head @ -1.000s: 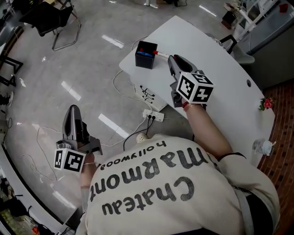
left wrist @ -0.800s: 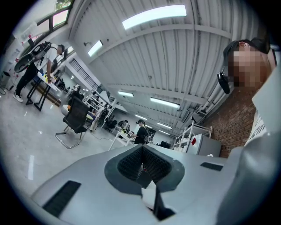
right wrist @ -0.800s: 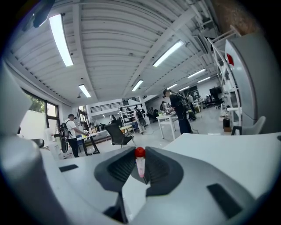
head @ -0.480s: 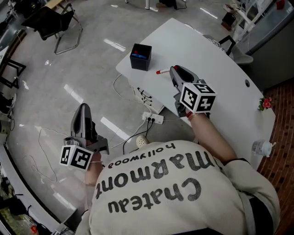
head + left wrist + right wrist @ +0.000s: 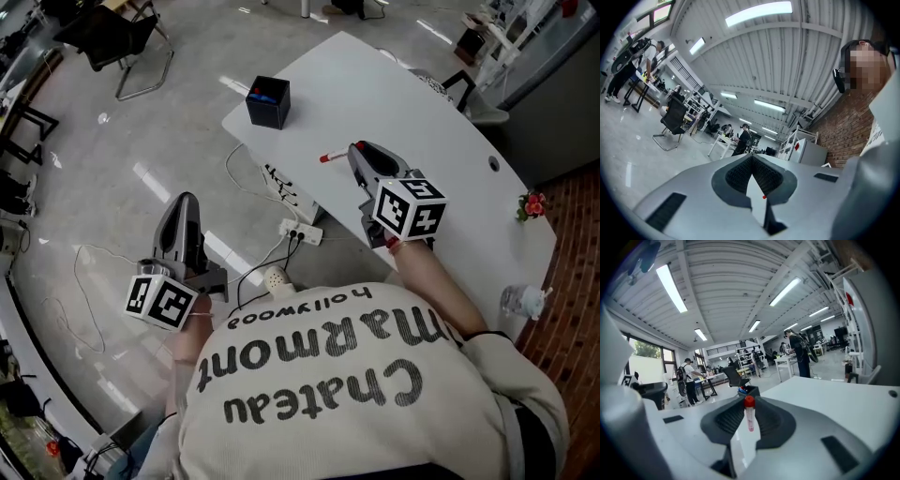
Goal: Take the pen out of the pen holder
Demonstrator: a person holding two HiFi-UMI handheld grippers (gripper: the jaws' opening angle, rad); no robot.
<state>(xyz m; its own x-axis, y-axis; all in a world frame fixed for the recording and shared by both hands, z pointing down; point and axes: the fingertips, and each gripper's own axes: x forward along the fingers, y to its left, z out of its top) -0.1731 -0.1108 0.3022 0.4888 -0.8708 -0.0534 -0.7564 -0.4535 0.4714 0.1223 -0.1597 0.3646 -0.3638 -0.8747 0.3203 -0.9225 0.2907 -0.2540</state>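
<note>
A black square pen holder with blue things inside stands near the far left corner of the white table. My right gripper hovers over the table, shut on a white pen with a red cap that points toward the holder and is well clear of it. In the right gripper view the pen sticks out between the jaws of the right gripper, with the holder beyond. My left gripper hangs over the floor left of the table. Its jaw tips meet in the left gripper view, with nothing between them.
A power strip and loose cables lie on the floor under the table's edge. A chair stands far left. A plastic bottle and a small flower sit at the table's right end. People stand far off in the room.
My right gripper has drawn the pen back from the holder, widening the gap between them. The left gripper has shifted forward over the floor, still shut.
</note>
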